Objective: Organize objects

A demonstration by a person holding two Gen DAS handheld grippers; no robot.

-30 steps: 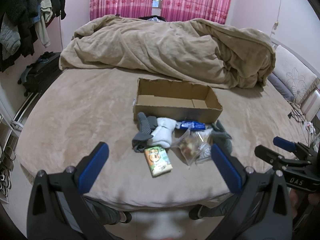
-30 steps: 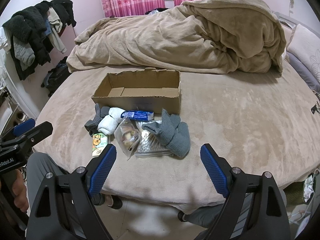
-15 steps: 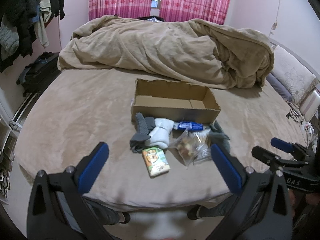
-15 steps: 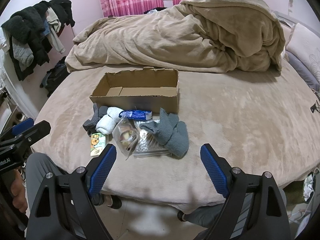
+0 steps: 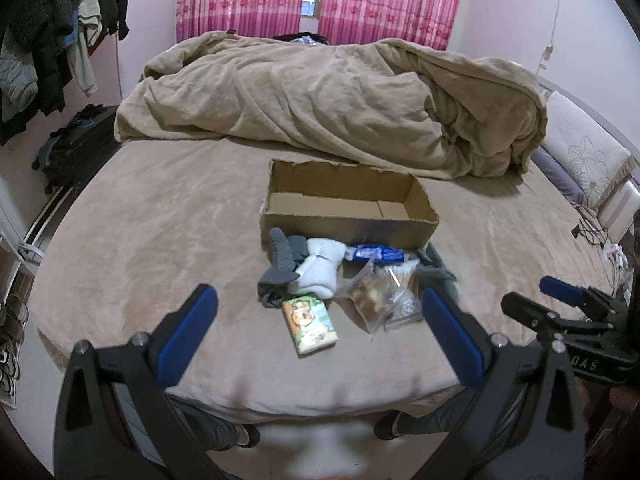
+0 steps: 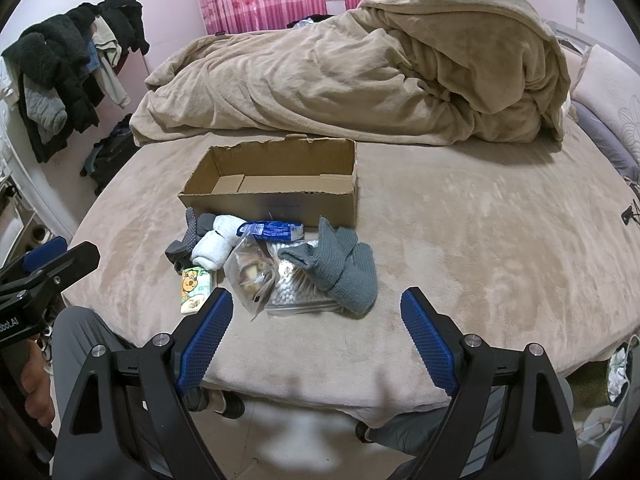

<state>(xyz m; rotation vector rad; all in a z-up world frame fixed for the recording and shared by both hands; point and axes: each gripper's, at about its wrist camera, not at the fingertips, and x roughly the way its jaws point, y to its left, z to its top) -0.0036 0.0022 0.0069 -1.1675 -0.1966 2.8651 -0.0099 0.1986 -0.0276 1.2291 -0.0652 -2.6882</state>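
Observation:
An empty open cardboard box [image 5: 348,212] [image 6: 276,196] sits mid-bed. In front of it lies a pile: dark grey socks [image 5: 278,268], a white sock roll [image 5: 320,266] [image 6: 212,246], a blue packet [image 5: 378,254] [image 6: 272,231], a clear snack bag [image 5: 370,298] [image 6: 252,272], a bag of cotton swabs [image 6: 294,286], grey-green socks [image 6: 340,268], and a small cartoon tissue pack [image 5: 309,322] [image 6: 195,286]. My left gripper [image 5: 320,332] is open and empty, short of the pile. My right gripper [image 6: 316,336] is open and empty, near the bed edge.
A rumpled tan duvet [image 5: 320,100] covers the far half of the bed. Pillows [image 5: 580,152] lie at the right. Clothes hang on a rack [image 5: 48,40] at the left over a black suitcase [image 5: 76,148]. The person's legs show below the mattress edge.
Both grippers have drifted slightly; the views shift a little toward the pile. Nothing has been picked up or moved, and both jaws stay open.

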